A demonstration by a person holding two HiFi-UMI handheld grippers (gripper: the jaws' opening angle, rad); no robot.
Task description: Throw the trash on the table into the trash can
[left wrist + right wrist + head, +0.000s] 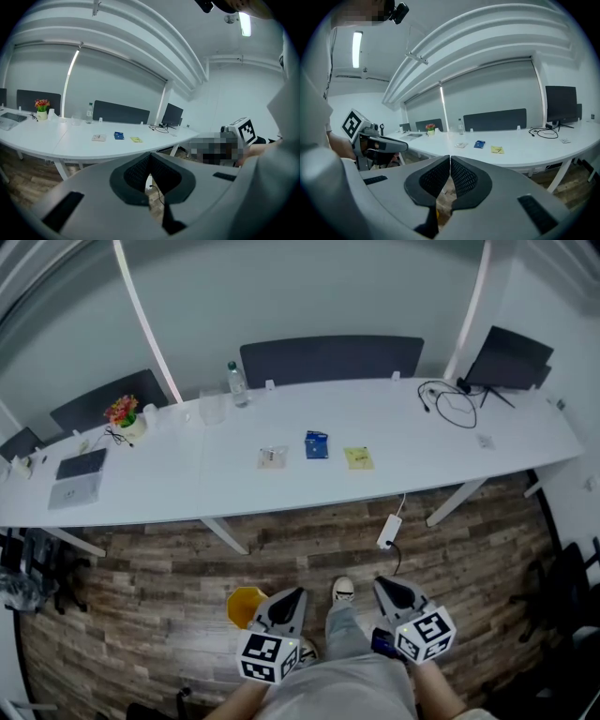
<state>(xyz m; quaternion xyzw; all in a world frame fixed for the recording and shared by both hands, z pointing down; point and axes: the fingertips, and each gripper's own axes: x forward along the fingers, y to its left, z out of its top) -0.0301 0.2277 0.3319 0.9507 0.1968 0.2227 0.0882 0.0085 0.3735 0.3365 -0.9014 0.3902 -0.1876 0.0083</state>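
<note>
- Left claw [292,595], right claw [382,585]: both clenched, empty, well apart from worktop [412,442].
- Trash: clear packet [272,457], blue packet [316,444], yellow wrapper [358,457], untouched on worktop.
- We judge: approach step; next, unclench over one packet.

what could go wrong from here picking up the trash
The blue packet, yellow packet and clear packet lie flat on the table; jaws may slip off them.
The power brick is in the path to the table: possible trip.
The bin stands near the shoe: easy to kick.
</note>
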